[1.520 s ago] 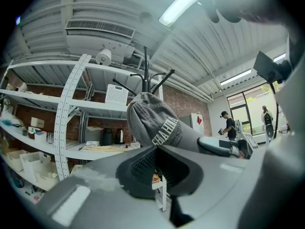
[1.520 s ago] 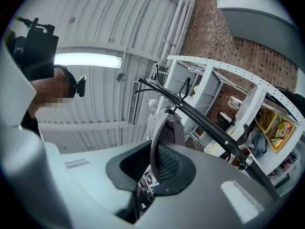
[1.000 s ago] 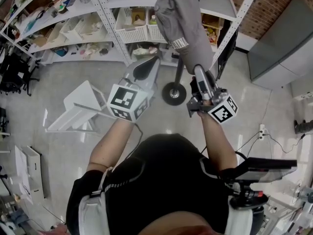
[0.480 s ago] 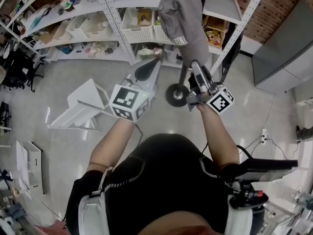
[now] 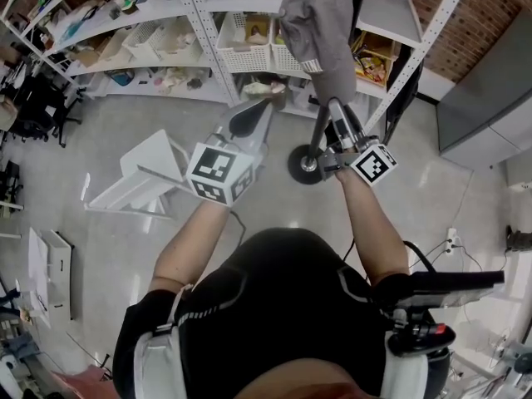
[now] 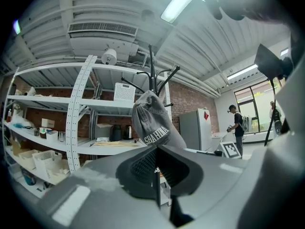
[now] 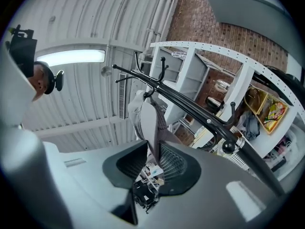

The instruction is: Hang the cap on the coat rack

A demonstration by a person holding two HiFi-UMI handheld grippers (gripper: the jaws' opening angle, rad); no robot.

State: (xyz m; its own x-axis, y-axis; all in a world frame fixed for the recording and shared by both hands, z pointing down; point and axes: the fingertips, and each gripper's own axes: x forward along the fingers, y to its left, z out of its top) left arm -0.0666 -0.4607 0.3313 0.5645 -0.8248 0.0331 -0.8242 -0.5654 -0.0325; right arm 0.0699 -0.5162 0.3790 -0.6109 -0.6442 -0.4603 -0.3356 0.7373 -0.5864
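Right gripper (image 7: 152,157) nearest, tilted upward, with jaws just opened further and now spread; thin brim of the grey cap (image 7: 148,120) edge-on between the pads, not pinched. Left gripper (image 6: 157,173) alongside, held level, with pads pressed together on nothing, in the same spot as a second ago.

Against that earlier head view: right marker cube (image 5: 372,164) drawn in closer to the round base of the coat rack (image 5: 308,165); cap shorter in the frame, with its brim tip just at the right fingertips; more of the shelving (image 5: 208,32) in sight at the left.

Cap itself hung on the rack's upper hooks, brim down, hanging along the pole.

Only from the left gripper view: white lettering SHAHINA across the back of the cap; the spray of black hooks above it; a pale fridge (image 6: 193,130) against a brick wall; a person (image 6: 237,124) far off by the window.

Only from the right gripper view: the gap between the right pads; the black pole slanting away with its knobbed pegs.

Only from the head view: both forearms; the rack's base on the pale floor; a white stand (image 5: 137,181) on the floor beyond the left gripper.
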